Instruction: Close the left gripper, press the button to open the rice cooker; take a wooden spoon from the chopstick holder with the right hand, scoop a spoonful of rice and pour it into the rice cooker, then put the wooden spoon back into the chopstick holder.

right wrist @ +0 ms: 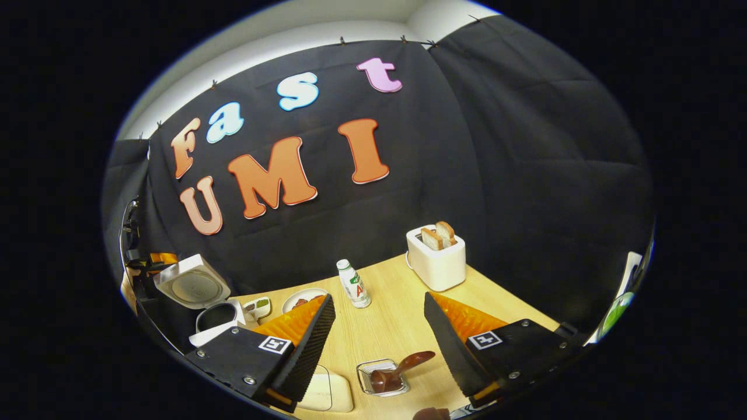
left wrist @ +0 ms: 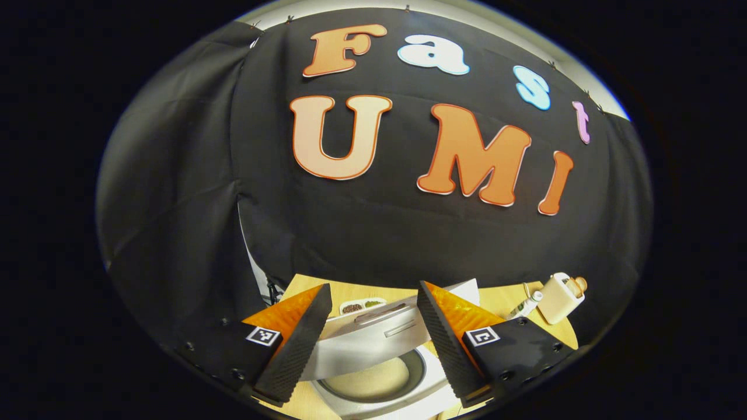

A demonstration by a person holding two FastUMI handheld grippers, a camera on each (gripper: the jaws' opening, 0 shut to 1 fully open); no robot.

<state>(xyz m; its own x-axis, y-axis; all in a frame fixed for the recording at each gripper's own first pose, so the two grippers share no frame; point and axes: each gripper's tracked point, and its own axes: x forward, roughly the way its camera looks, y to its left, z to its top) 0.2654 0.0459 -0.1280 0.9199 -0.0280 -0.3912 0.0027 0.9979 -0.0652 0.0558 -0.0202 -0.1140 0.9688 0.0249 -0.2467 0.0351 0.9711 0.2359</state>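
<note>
Lid's up, spoon's next
Rice cooker [left wrist: 373,356] is open; both grippers, left [left wrist: 373,344] and right [right wrist: 379,350], gape empty. Wooden spoon [right wrist: 402,367] sits in its holder [right wrist: 382,379] below – drop straight, pinch the handle.

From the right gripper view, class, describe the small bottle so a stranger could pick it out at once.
Start at the white toaster near the table's far edge, then look left. The small bottle stands upright alone on bare wood, white-capped with a green and red label, taller and narrower than anything nearby.
</note>
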